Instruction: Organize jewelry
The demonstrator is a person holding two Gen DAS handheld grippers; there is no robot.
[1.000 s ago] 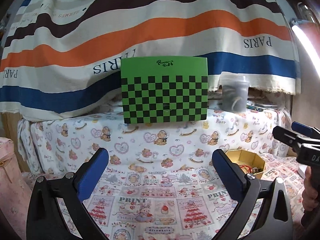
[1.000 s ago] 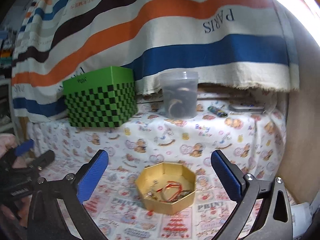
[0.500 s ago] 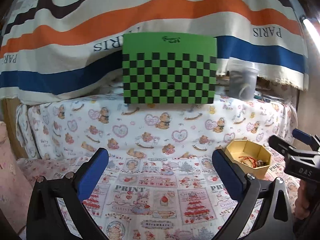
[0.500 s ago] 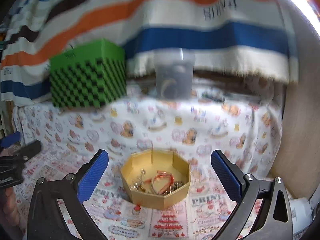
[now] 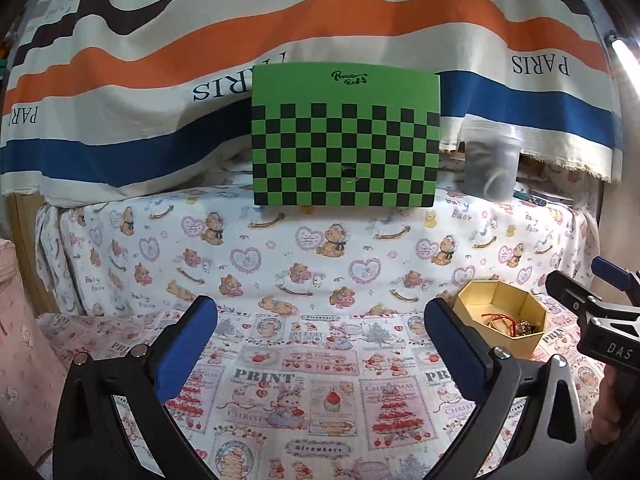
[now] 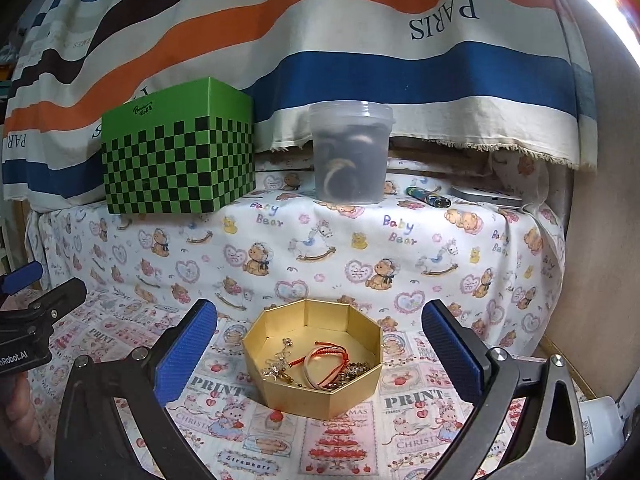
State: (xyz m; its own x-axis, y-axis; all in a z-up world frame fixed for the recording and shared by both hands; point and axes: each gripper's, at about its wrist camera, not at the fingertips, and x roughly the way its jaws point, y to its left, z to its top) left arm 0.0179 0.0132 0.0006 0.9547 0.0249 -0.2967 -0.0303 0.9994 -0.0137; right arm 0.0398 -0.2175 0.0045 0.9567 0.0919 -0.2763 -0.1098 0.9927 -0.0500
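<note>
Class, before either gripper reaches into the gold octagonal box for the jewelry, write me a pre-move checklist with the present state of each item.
1. Right gripper open wide and empty: ok.
2. Left gripper open and empty: ok.
3. Gold octagonal box uncovered and in line with the right gripper: ok.
4. Red cord bracelet lying free of the other pieces: not ok, it lies across the metal chains.
5. Left gripper out of the right one's path: ok, it sits well off to the box's left.
6. Where the jewelry should go: cannot tell; only a green checkered box and a lidded plastic tub stand behind.
</note>
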